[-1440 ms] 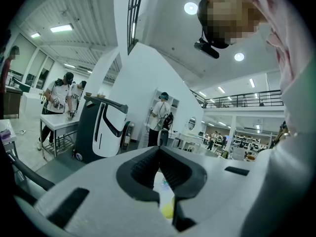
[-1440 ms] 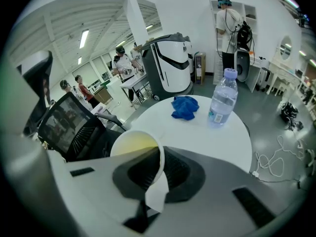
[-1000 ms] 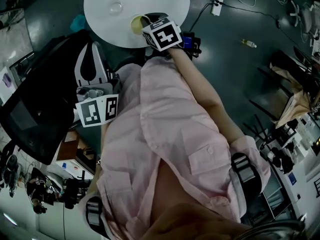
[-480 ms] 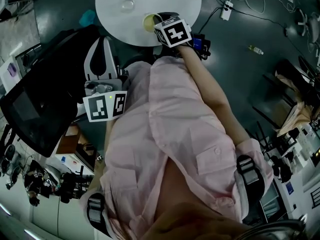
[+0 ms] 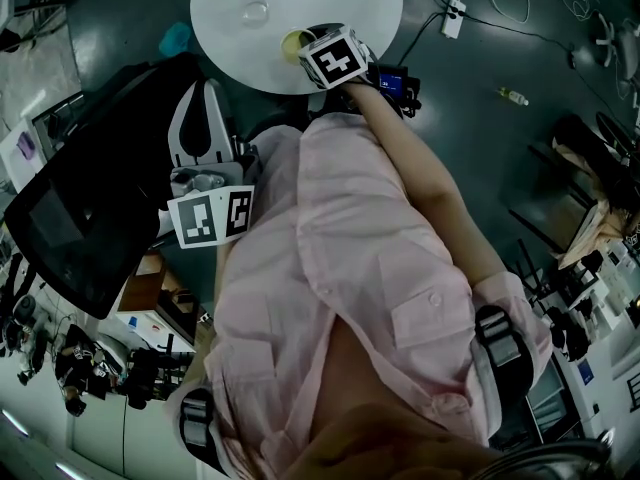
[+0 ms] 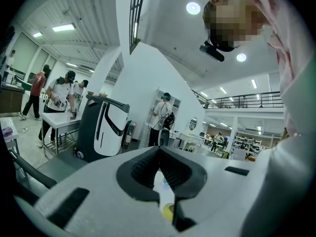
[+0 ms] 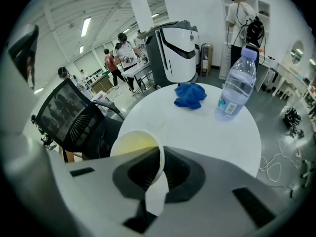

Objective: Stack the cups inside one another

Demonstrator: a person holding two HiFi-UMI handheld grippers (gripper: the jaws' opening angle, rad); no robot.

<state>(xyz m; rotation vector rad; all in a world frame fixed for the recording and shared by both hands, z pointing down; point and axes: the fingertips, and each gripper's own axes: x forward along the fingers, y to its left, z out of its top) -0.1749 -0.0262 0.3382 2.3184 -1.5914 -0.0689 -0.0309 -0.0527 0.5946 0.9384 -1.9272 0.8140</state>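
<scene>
Your right tool (image 7: 159,163), clamped on the yellow cup (image 7: 132,147), creeps toward the clear cup (image 5: 253,10) (left tool (image 6: 159,154) closed, empty); nesting's close.

A white cup (image 7: 133,147), yellow inside, has its wall clamped in the right hand-held gripper (image 7: 159,169).

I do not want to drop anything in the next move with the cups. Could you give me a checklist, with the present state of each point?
1. Grip: right tongs shut on the cup wall: ok.
2. The cup lifted off the table: cannot tell.
3. The clear cup stands free on the table, nothing on it: ok.
4. The left tongs shut, empty, away from the table: ok.
5. The bottle and cloth apart from both cups: ok.
</scene>
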